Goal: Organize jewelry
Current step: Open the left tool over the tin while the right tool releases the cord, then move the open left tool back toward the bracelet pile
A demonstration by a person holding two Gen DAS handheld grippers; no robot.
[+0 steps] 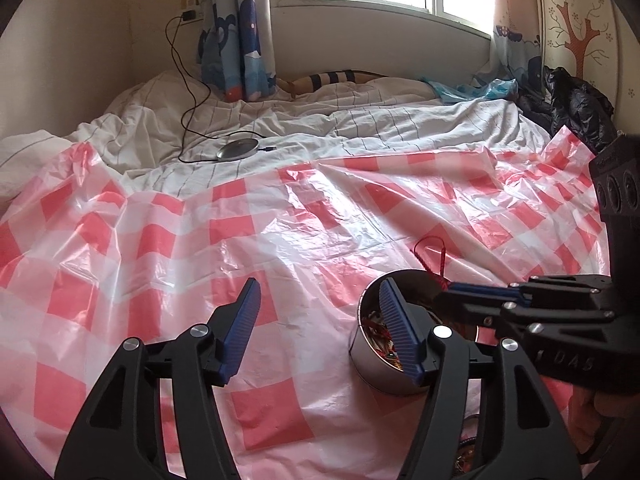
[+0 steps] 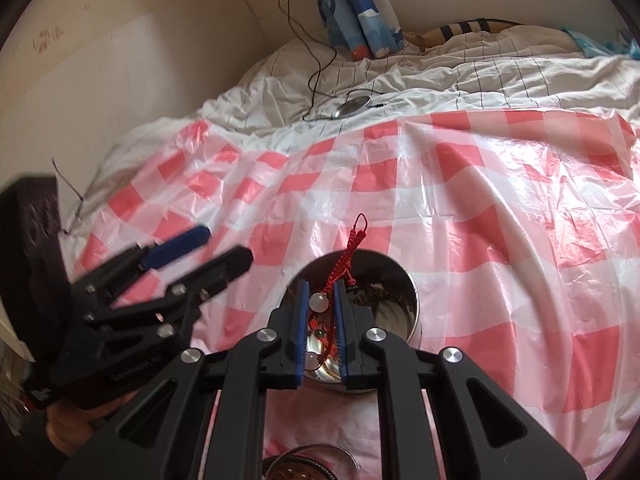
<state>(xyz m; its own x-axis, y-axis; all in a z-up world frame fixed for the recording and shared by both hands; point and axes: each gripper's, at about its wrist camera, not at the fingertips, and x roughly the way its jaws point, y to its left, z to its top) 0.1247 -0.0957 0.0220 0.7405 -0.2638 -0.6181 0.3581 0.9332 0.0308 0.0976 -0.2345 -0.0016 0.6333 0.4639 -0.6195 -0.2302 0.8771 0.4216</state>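
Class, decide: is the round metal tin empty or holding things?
Holding things: tangled red and gold jewelry lies inside the metal tin, seen past its rim.

A round metal tin [image 1: 384, 344] sits on the red-and-white plastic sheet [image 1: 280, 216] on the bed. The left gripper [image 1: 320, 320] is wide open beside the tin. The right gripper [image 1: 452, 294] pinches a red cord [image 1: 436, 258] above the tin.

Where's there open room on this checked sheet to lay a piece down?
Free: the checked sheet left of the tin, and the wide stretch beyond it up to the white bedding. Crowded: over the tin, where the right gripper pinches a red cord and the open left gripper hangs close.
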